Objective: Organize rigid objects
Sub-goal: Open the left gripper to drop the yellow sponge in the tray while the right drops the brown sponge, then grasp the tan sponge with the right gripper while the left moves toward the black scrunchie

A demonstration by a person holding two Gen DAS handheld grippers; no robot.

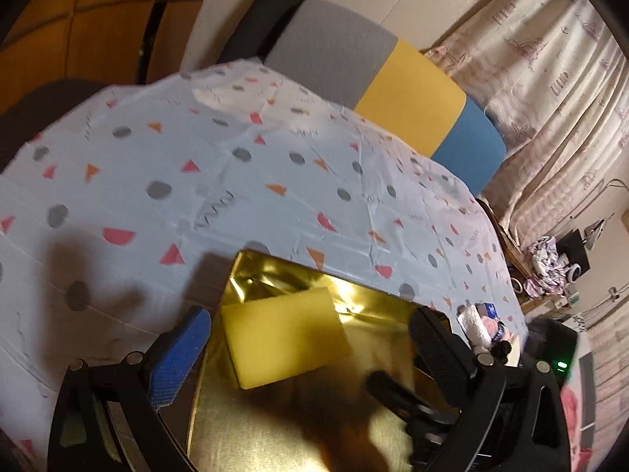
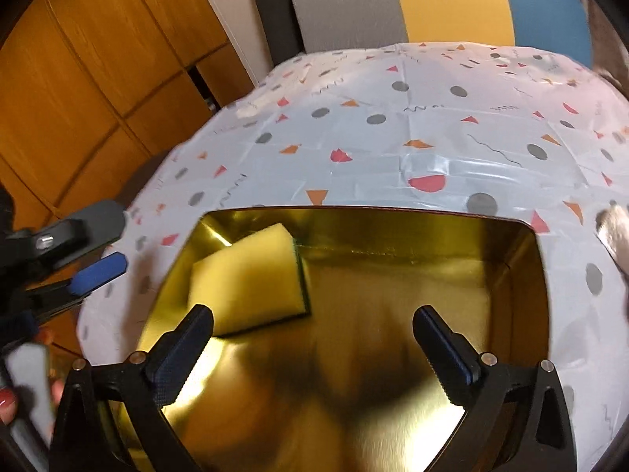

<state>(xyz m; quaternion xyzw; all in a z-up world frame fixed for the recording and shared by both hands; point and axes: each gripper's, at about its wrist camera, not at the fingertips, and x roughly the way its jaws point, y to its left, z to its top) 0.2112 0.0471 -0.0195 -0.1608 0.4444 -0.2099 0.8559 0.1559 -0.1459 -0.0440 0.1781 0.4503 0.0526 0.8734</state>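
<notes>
A yellow sponge with a dark scouring edge lies inside a shiny gold box, against its far left corner; it shows in the right wrist view too, inside the same box. My left gripper is open and empty, hovering over the box's left part, its blue finger outside the box wall. My right gripper is open and empty above the box's middle, the sponge just beyond its left finger. The left gripper's fingers appear at the left edge of the right wrist view.
The box sits on a table under a light cloth with coloured shapes. Small white and pink items lie at the table's right edge. A grey, yellow and blue chair back stands behind the table. A wooden cabinet is at the left.
</notes>
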